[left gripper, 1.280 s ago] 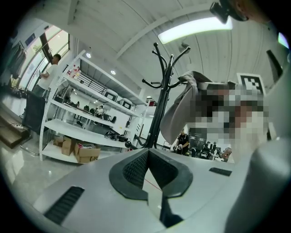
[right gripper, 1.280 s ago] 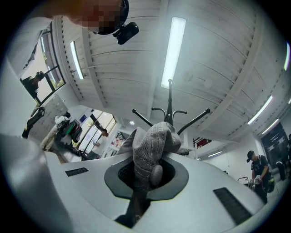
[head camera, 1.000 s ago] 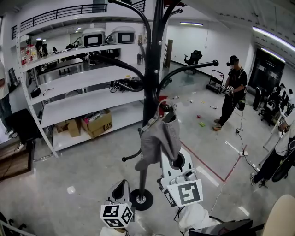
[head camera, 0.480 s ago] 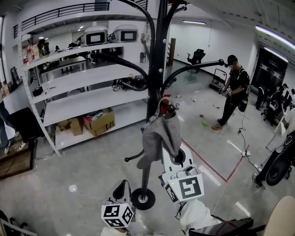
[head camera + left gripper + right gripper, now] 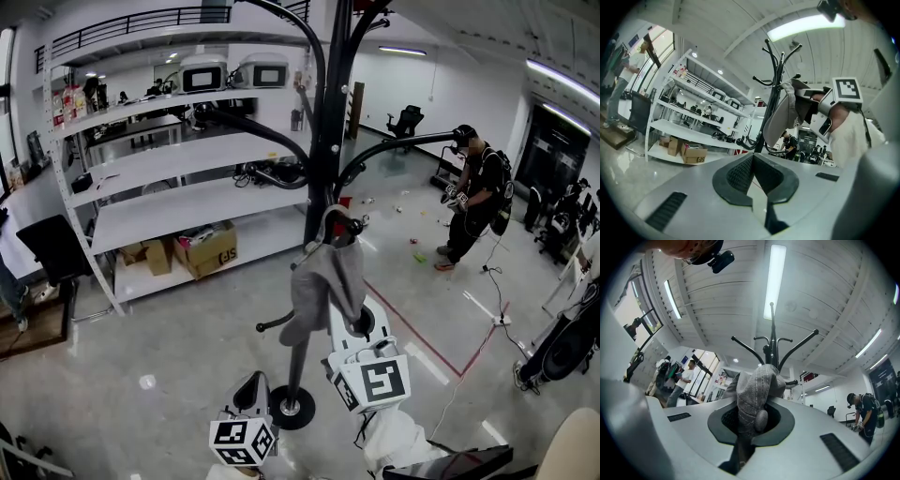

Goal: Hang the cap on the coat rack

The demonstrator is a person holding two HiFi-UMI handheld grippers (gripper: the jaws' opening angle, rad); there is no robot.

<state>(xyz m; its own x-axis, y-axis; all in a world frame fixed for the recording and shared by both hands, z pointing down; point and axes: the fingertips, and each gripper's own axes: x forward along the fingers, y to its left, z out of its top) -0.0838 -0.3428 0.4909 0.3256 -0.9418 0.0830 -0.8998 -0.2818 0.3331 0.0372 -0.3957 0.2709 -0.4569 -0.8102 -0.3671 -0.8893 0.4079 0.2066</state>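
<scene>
Right gripper [image 5: 751, 423] clenched on grey fabric cap [image 5: 757, 387], raised just near of black metal coat rack [image 5: 323, 141]. Left gripper [image 5: 752, 178] clenched, empty. Seat the cap's opening over a hook tip before releasing.

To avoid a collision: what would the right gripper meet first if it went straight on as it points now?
Probably the coat rack, its pole and upper hooks, right behind the cap it holds; depth is unclear.

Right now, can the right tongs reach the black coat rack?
Probably yes: the right tongs, holding the grey fabric cap, sit beside the black metal coat rack with nothing between.
</scene>
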